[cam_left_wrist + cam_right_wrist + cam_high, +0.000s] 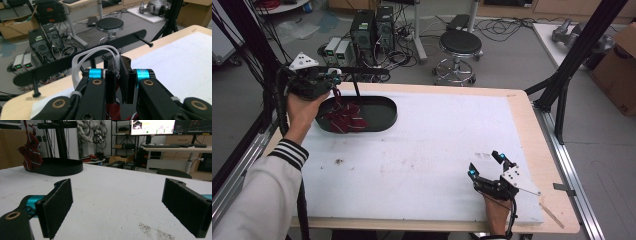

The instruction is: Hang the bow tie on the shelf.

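The left gripper (119,82) is black with blue collars, brass screws and white cables. A white sleeve (259,192) has a black-striped cuff

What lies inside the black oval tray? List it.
Inside the black oval tray sits a red striped cloth, pinched by the left tongs, beside the stand's post. The tray floor beneath the cloth is covered.

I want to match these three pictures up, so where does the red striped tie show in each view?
High view: the red striped tie hangs from the left gripper into the black oval tray, upper left.
Left gripper view: a red bit of it shows at the bottom edge, below the shut gripper.
Right gripper view: far upper left, hanging over the tray.
Shared landmark: the black stand rising from the tray.
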`<state>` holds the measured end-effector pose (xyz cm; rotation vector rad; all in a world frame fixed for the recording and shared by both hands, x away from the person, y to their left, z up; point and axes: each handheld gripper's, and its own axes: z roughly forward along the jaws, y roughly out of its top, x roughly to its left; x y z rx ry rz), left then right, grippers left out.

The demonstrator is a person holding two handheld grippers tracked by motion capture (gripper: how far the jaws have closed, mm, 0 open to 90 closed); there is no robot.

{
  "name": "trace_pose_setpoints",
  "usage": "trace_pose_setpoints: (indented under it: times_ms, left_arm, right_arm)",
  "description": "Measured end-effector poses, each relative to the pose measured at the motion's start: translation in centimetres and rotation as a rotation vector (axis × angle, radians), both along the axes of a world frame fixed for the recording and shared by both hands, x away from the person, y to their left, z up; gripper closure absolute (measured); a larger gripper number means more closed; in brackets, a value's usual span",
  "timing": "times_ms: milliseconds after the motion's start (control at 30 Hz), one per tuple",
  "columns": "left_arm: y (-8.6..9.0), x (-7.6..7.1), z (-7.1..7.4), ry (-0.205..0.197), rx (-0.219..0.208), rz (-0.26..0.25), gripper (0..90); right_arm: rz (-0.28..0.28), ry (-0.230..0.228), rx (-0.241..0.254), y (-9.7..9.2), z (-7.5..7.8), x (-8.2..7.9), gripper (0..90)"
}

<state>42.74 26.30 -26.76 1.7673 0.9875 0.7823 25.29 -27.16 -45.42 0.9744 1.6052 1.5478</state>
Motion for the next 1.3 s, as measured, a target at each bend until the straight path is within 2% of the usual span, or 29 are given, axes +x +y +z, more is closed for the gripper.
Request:
trace_pose_setpoints:
  times_ms: [333,567,800,933,1300]
  left_arm:
    - [0.0,2.7,0.7,-0.006,0.015,0.01,83.9]
    - [0.0,3.5,0.7,-0.004,0.022,0.011,83.9]
    - [0.0,4.2,-0.4,0.022,0.033,0.028,83.8]
    - [-0.3,4.4,-1.2,0.033,0.037,0.022,83.8]
    - [-1.7,3.8,-2.6,0.059,0.054,-0.004,83.8]
  right_arm:
    - [0.0,0.006,0.003,0.0,0.0,-0.1,8.9]
    - [-0.001,0.001,0.0,0.0,0.0,0.0,8.9]
    - [0.001,0.001,0.002,0.0,0.0,0.0,8.9]
    - [0.0,0.001,0.003,0.0,0.0,0.0,8.9]
    - [0.0,0.001,0.007,0.0,0.0,0.0,8.9]
